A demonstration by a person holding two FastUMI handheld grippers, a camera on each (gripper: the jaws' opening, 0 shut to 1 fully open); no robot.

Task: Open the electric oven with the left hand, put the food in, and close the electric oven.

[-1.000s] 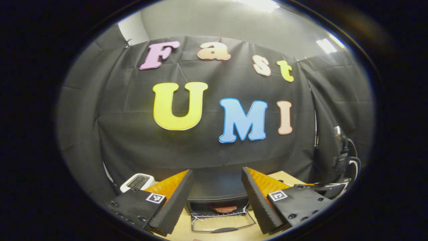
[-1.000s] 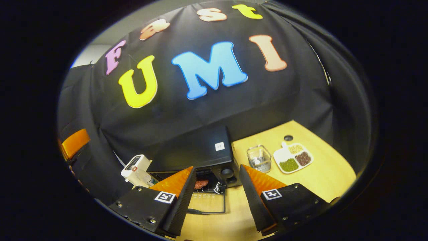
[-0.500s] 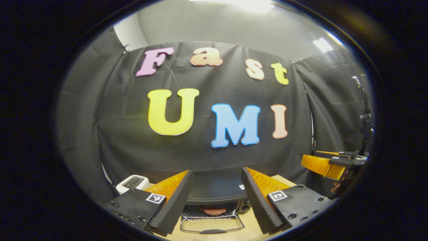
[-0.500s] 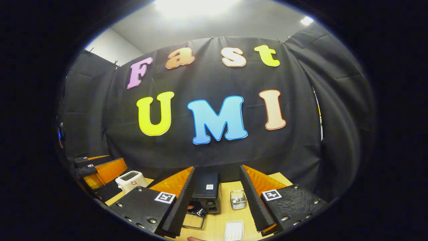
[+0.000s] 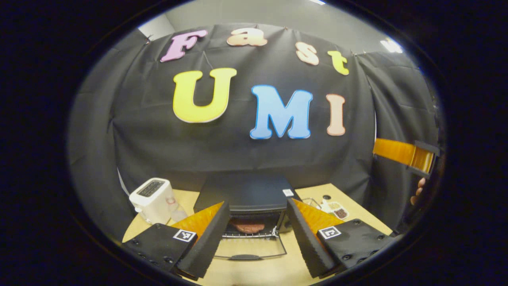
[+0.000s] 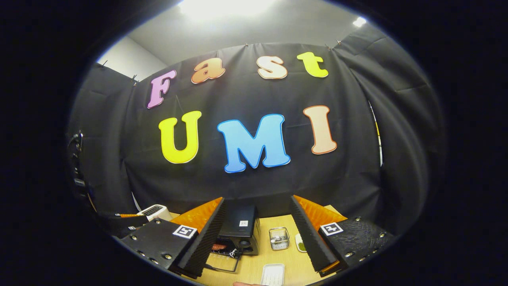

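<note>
Electric oven (image 5: 246,194), black, on the light wooden tabletop (image 5: 254,274), seen ahead of the left tool (image 5: 258,234) between its two fingers; the glass door (image 5: 248,248) lies folded down flat toward the tool, handle (image 5: 243,257) at its near edge. Food (image 5: 248,227), a reddish-brown piece, rests on the wire rack (image 5: 246,235) inside the open cavity. Left tool: fingers spread wide, gripping nothing, held above and short of the door. To the left of its left finger, a white toaster (image 5: 152,198) stands on the tabletop, just beside the oven. To the right of its right finger, a white divided plate (image 5: 337,208) with dark and pale fillings lies past the oven. Farther right, at the edge of the left gripper view, the right tool's orange finger (image 5: 397,151) is held high, with part of a hand (image 5: 416,191) below it.

In the right gripper view, left to right: toaster (image 6: 154,211); oven (image 6: 240,228) with the door (image 6: 222,262) down and the food (image 6: 219,246) inside, beside the left finger of the right tool (image 6: 258,236); a clear glass container (image 6: 279,238) between the fingers; the plate (image 6: 300,243), partly hidden by the right finger. A white tray (image 6: 273,274) lies nearer the tool. Right tool: fingers wide apart, empty, raised well above the tabletop.
</note>
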